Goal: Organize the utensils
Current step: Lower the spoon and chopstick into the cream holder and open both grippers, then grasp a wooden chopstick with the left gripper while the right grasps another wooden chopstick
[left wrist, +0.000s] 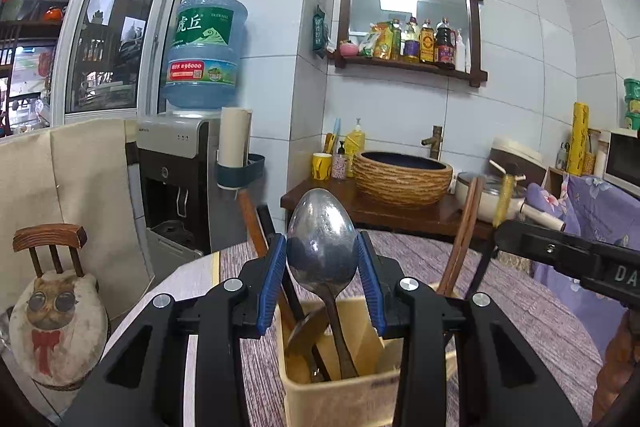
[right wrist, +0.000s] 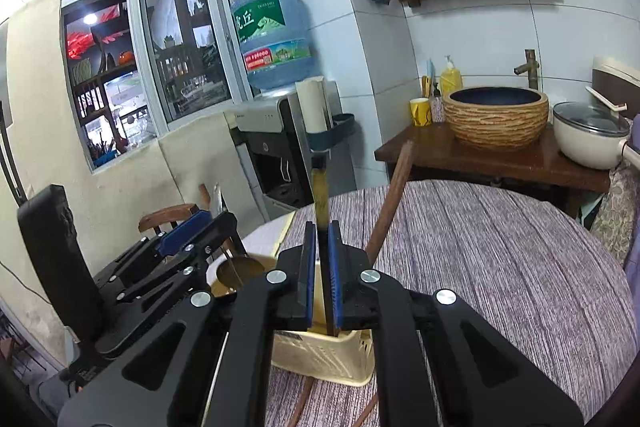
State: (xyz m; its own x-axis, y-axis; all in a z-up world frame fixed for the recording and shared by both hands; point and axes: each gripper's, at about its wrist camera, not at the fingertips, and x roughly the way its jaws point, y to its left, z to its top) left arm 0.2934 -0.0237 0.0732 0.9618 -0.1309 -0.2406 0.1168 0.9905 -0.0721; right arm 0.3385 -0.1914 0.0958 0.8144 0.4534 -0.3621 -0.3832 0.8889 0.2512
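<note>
Round bench (right wrist: 500, 247) under striped purple cloth across the lower frames. Cream utensil basket (left wrist: 340, 399) at bottom centre of the left view, directly below both tools, already bristling with upright wooden handles.

Left hand-held gripper (left wrist: 322, 263) centre frame, part-way open, blue pads clamped on the bowl of a metal spoon (left wrist: 322, 247); long axis near vertical, bowl up, handle tip down inside the basket.

Right hand-held gripper (right wrist: 319, 275) centre of its own view, clenched tight on a slim yellow-handled utensil (right wrist: 320, 195); also upright, lower end just inside the basket rim.

Both near release, judging by that; the spoon seemingly seated the deeper.
</note>
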